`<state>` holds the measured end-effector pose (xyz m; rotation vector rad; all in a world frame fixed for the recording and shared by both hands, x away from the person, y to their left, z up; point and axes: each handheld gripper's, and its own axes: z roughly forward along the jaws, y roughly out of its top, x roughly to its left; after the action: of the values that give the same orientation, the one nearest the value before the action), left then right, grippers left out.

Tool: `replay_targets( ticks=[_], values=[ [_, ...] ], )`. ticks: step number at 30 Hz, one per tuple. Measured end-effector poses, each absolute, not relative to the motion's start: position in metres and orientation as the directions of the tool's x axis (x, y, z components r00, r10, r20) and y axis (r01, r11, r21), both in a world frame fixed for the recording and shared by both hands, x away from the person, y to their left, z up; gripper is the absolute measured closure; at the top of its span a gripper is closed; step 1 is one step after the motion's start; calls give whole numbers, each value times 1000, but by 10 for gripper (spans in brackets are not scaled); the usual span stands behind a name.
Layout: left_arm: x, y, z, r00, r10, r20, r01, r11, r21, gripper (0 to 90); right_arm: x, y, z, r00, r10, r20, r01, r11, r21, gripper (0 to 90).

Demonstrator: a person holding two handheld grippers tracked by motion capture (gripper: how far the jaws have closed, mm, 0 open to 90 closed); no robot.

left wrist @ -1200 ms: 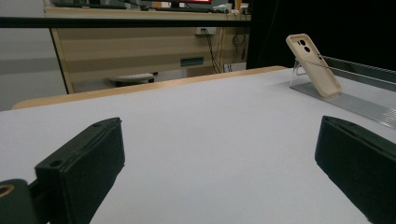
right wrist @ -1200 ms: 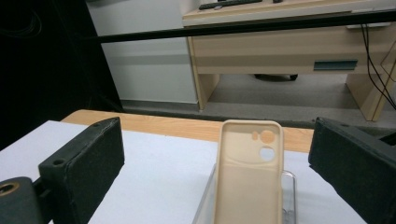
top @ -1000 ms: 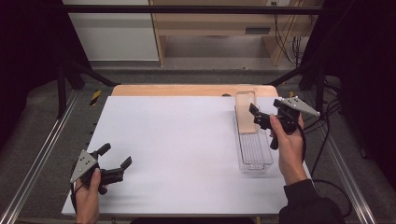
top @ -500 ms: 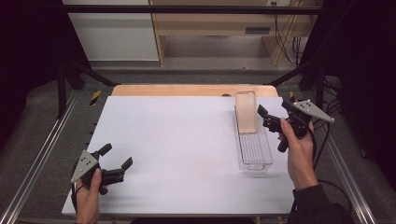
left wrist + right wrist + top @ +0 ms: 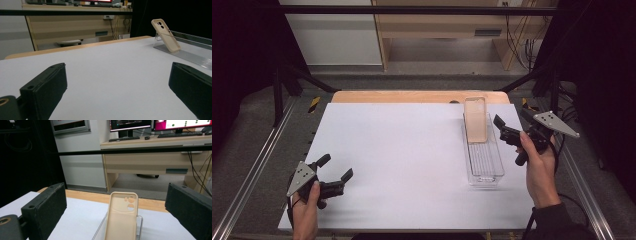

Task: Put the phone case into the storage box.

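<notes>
A beige phone case (image 5: 475,119) leans upright at the far end of a clear plastic tray (image 5: 486,162) on the right of the white table (image 5: 412,150). My right gripper (image 5: 511,122) hovers open just right of the tray, apart from the case. Its own view has the case (image 5: 122,217) standing between the open jaws, camera cut-outs at the top, with the tray wall (image 5: 100,227) below. My left gripper (image 5: 336,167) rests open near the front left corner with nothing between its jaws. From the left gripper (image 5: 117,92), the case (image 5: 166,36) and tray (image 5: 190,56) lie far off to the right.
A wooden strip (image 5: 412,96) borders the table's far edge. Metal frame rails (image 5: 257,165) run along both sides. A wooden desk (image 5: 452,25) with cables stands behind the table. A small yellow-and-black item (image 5: 313,104) lies off the far left corner.
My right gripper has drawn back to the right, away from the phone case and off the tray. The case stays leaning in the tray. The left gripper has barely moved.
</notes>
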<state>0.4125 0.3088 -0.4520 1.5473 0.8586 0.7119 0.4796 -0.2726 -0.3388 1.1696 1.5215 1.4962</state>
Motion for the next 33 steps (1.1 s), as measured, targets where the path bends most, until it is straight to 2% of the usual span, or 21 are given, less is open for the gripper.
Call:
replay_targets(
  ticks=[26, 33],
  values=[
    [406, 304, -453, 567, 824, -20, 132, -67, 989, 14, 449, -286, -355, -430, 903, 13, 51, 10, 999, 32],
    [405, 306, -453, 577, 816, -9, 129, -79, 989, 16, 442, -287, -362, -429, 903, 9, 58, 18, 998, 32]
  ],
)
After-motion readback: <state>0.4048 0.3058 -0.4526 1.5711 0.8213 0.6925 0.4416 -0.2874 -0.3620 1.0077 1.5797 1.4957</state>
